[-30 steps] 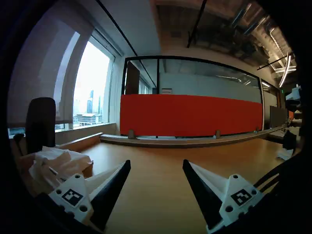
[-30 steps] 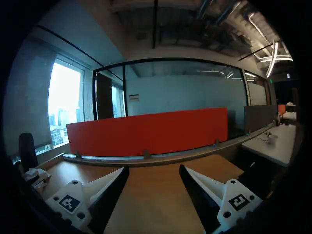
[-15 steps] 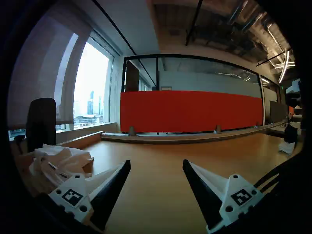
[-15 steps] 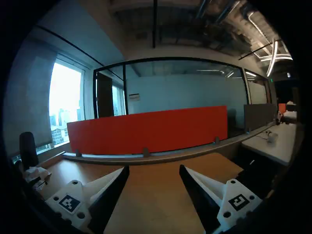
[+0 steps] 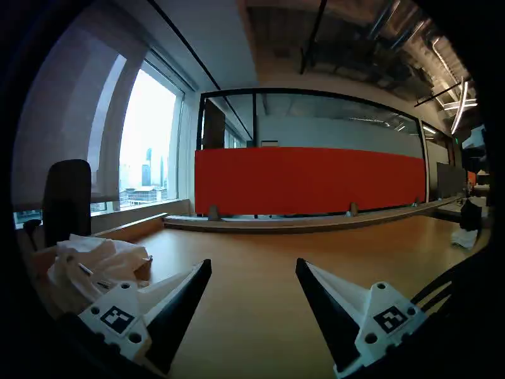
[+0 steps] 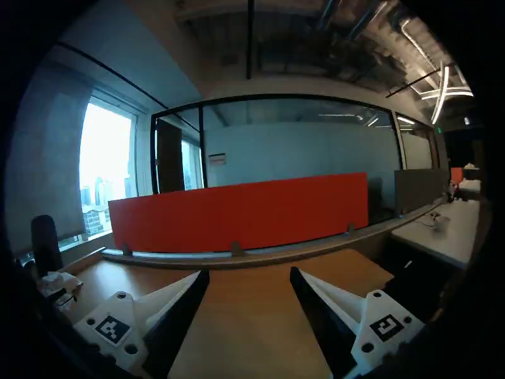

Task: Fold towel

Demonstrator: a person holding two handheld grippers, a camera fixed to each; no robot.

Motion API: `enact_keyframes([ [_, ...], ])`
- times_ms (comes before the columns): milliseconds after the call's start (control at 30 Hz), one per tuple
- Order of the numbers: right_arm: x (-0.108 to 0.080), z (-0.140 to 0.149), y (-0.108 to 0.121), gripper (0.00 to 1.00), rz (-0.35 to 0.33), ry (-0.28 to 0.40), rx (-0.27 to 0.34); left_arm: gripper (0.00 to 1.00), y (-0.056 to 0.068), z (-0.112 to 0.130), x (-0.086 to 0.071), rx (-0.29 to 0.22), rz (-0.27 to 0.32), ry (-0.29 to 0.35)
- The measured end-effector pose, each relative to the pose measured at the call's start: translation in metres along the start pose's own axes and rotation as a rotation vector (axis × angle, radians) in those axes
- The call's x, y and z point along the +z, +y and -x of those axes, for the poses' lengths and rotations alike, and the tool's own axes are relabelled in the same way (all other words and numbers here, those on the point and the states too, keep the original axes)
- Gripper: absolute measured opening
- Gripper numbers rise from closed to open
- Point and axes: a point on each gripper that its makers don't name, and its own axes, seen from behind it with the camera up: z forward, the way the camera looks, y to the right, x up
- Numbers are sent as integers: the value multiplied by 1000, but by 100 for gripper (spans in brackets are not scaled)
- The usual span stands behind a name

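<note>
A crumpled white towel (image 5: 95,262) lies in a heap at the left edge of the wooden desk (image 5: 252,265), just left of and beyond my left gripper (image 5: 252,268). That gripper is open, with bare desk between its fingers. In the right gripper view the same white heap (image 6: 58,284) shows small at the far left. My right gripper (image 6: 249,278) is open too, held low over the wooden desk (image 6: 252,303), nothing between its fingers.
An orange divider panel (image 5: 309,183) runs along the desk's far edge, glass walls behind it. A black chair back (image 5: 66,199) stands at the left by the window. A small white cloth (image 5: 466,237) lies far right. A white desk (image 6: 442,237) adjoins on the right.
The left gripper view tilted slightly, so the divider sits a little higher than a second ago. The right gripper has barely moved. Both stay open.
</note>
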Motion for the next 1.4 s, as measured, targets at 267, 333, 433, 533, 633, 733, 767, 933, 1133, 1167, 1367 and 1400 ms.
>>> enact_keyframes([
  [267, 1, 1, 3, 99, 2, 3, -2, 99, 0, 1, -1, 1, 0, 0],
  [333, 2, 0, 4, 99, 2, 11, -4, 99, 0, 2, -1, 2, 1, 0],
  [433, 3, -2, 6, 99, 3, 26, -11, 99, 0, 3, 0, 2, 0, 0],
  [533, 4, -4, 10, 99, 8, 45, -23, 99, 1, 3, 0, 2, 0, 1],
  [633, 5, -2, 15, 99, 17, 61, -37, 99, 1, 4, 1, 2, 0, 1],
  [733, 6, 3, 19, 99, 22, 71, -42, 99, 1, 5, 1, 1, 0, 1],
  [767, 6, 5, 20, 99, 23, 74, -42, 99, 1, 5, 1, 1, 0, 1],
  [933, 6, 24, 22, 99, 12, 88, -28, 100, 1, 7, 1, 1, 0, 2],
  [1133, 13, 51, 23, 99, 1, 106, -3, 100, 2, 8, 1, 1, 0, 2],
  [1167, 15, 56, 23, 99, -4, 108, -1, 100, 2, 8, 1, 1, 0, 2],
  [1367, 21, 89, 28, 99, -13, 97, 19, 99, 2, 9, 2, 1, 0, 2],
  [1400, 21, 93, 29, 99, -9, 94, 19, 99, 2, 9, 2, 1, 0, 2],
])
